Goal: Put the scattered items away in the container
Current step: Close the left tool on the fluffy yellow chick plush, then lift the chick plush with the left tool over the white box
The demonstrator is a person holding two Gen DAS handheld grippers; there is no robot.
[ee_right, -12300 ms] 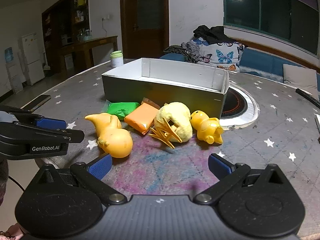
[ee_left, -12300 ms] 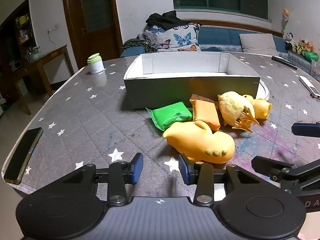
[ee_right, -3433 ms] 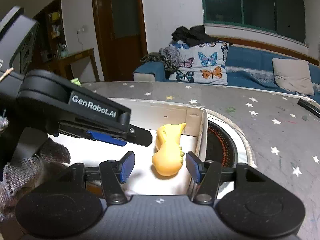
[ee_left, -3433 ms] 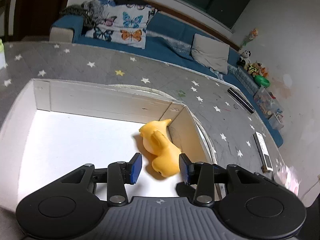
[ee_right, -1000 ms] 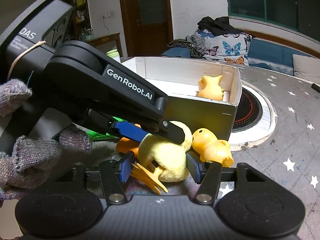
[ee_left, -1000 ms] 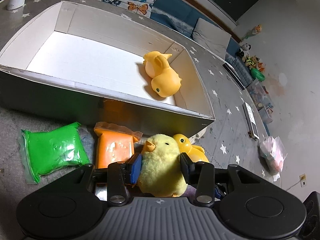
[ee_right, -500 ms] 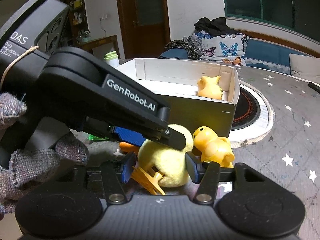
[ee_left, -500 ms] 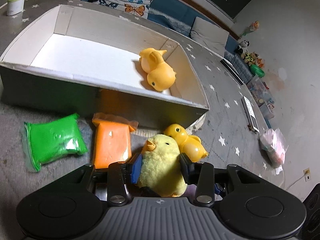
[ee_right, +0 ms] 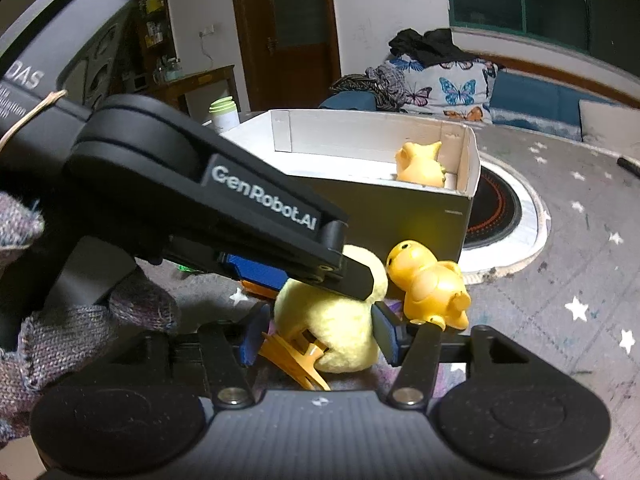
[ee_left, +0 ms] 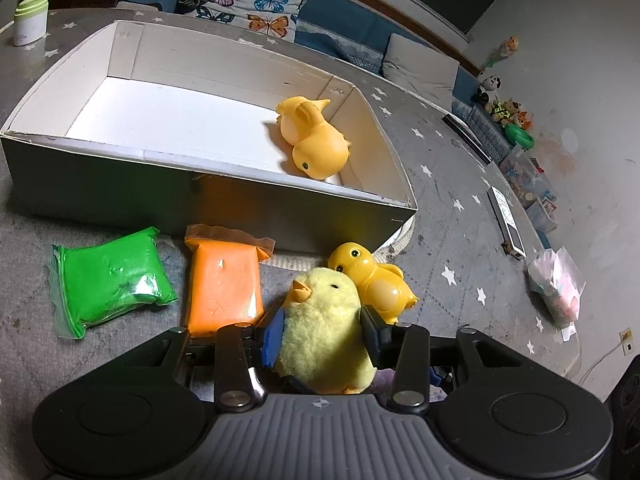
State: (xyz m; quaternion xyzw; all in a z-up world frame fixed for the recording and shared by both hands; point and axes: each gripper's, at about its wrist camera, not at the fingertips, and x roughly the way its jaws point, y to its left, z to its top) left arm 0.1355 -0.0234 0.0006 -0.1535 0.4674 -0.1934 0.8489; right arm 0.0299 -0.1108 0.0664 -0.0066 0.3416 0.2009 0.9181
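Left wrist view.
- Left hand-held gripper (ee_left: 322, 330): clenched on the plush chick (ee_left: 325, 322), one blue pad pressed into each flank. The chick is held directly between the fingers, beak pointed up and away toward the box; whether it is lifted clear of the counter (ee_left: 448, 216) cannot be told.
- Cardboard box (ee_left: 208, 196), the container: one. It lies straight ahead of the gripper, just beyond the loose items, its long axis running left to right across the view. Its near wall stands between the chick and the white floor inside, so the coming move is judged to be up, forward and over that wall.
- Rubber duck in the box (ee_left: 314, 142): one, lying on its side in the right end.
- Small yellow duck (ee_left: 374, 280): one, on the counter, touching the chick's right side.
- Orange packet (ee_left: 224, 284): one, just left of the chick.
- Green packet (ee_left: 112, 278): one, further left.
- Count: one item stowed, one in the grasp, three left on the counter.

Right wrist view.
- Right hand-held gripper (ee_right: 320, 338): set around the same plush chick (ee_right: 340, 332) low on its body, pads at or against the fluff; a firm clench cannot be confirmed.
- The left gripper's finger (ee_right: 280, 228) crosses above the chick; both grippers are equally near it.
- Box (ee_right: 400, 208): ahead and slightly right, duck (ee_right: 420, 166) visible at its right end.
- Small yellow duck (ee_right: 430, 280): just right of the chick.
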